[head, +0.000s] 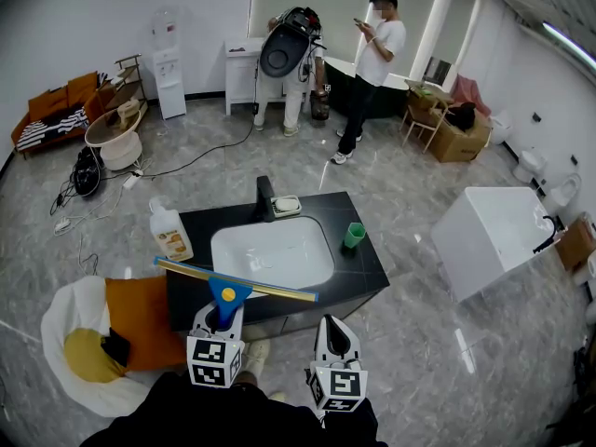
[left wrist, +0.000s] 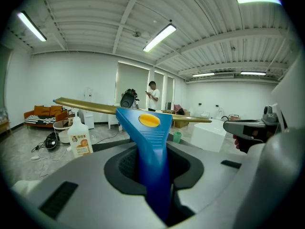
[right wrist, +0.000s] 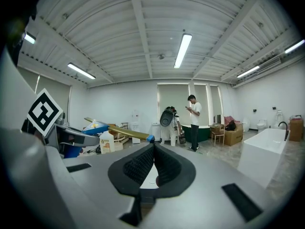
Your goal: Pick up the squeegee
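The squeegee point(head: 226, 294) has a blue handle with a yellow spot and a long gold blade with blue end caps. It is held above the front edge of the black counter point(head: 363, 273), blade level and crosswise. My left gripper point(head: 223, 313) is shut on the blue handle. In the left gripper view the squeegee handle point(left wrist: 151, 137) stands up between the pads of my left gripper point(left wrist: 153, 175). My right gripper point(head: 333, 330) hangs to the right of it, shut and empty; in its own view the right gripper point(right wrist: 153, 149) has its pads meeting, and the squeegee point(right wrist: 121, 131) shows at left.
A white sink basin point(head: 223, 240) is set in the counter, with a dark faucet point(head: 264, 198) and soap dish point(head: 286, 206) behind it. A detergent bottle point(head: 170, 231) stands at the left, a green cup point(head: 354, 236) at the right. A white tub point(head: 494, 236) stands right; two people stand far back.
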`<state>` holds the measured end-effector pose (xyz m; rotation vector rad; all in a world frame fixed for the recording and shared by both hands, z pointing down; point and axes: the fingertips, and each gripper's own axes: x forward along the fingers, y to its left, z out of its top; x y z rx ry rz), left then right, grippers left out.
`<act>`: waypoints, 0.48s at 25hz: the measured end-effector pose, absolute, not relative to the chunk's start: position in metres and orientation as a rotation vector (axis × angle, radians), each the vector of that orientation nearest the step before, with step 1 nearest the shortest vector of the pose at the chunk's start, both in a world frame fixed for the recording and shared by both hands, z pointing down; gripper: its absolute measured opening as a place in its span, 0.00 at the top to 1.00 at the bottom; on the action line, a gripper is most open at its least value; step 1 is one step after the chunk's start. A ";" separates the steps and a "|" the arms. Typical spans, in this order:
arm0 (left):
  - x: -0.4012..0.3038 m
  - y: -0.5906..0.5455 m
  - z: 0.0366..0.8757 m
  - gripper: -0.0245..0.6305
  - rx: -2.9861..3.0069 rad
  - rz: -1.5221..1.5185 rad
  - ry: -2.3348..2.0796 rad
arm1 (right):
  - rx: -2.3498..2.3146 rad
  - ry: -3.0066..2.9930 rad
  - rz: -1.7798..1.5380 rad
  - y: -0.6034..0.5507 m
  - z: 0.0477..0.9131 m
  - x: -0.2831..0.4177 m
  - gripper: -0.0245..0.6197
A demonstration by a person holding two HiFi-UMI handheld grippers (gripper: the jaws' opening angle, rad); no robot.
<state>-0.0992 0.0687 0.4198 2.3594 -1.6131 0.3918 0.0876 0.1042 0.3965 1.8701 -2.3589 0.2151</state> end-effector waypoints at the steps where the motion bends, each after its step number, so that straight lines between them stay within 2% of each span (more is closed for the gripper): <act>1: -0.099 0.069 0.420 0.81 2.358 0.393 -1.612 | 1.871 -2.356 0.215 0.104 0.398 0.088 0.94; 12: -0.100 0.067 0.421 0.81 2.363 0.394 -1.606 | 1.874 -2.345 0.211 0.102 0.400 0.088 0.94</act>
